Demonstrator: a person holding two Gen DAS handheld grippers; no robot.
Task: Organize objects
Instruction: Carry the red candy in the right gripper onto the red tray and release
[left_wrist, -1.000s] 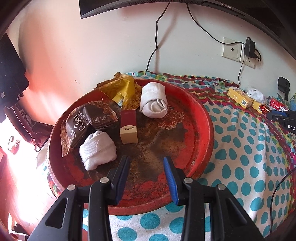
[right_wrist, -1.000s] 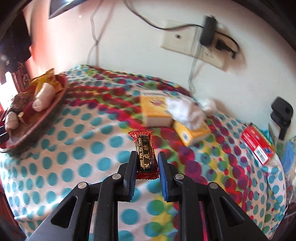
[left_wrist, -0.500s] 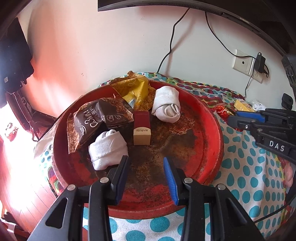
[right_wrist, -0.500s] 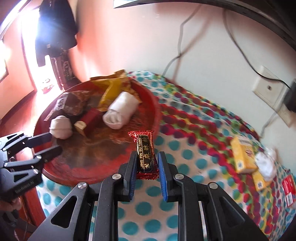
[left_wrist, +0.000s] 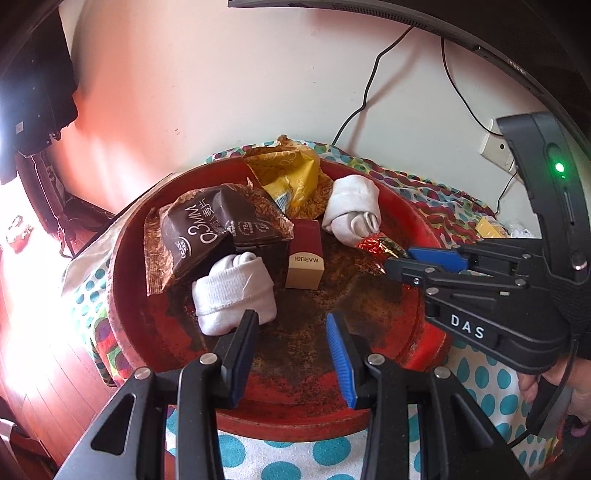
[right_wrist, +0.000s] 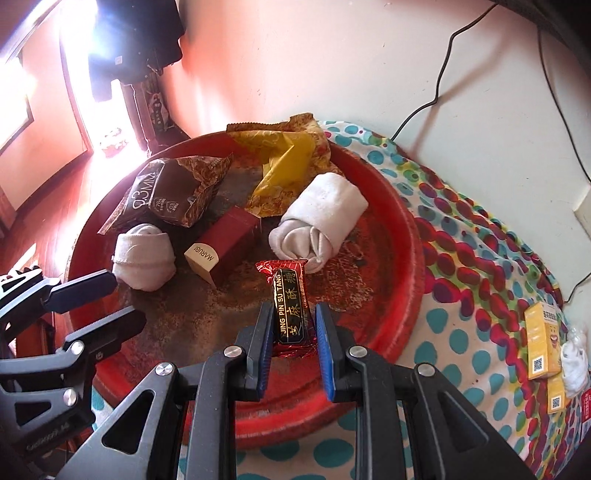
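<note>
Red foil candy bar, black label.

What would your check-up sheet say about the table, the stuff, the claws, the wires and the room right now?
Surface: polka-dot cloth covers the table.
Job's things: round red tray holds two rolled white socks, a brown snack bag, a yellow wrapper and a maroon MARUBI box.
Clutter: yellow cartons and a white wad lie off the tray.
Grippers: right claw is shut on a red-and-black candy bar over the tray; left claw is open and empty.
Cables: black cables hang down the wall to a white socket.
Surroundings: pale wall, wooden floor.
</note>
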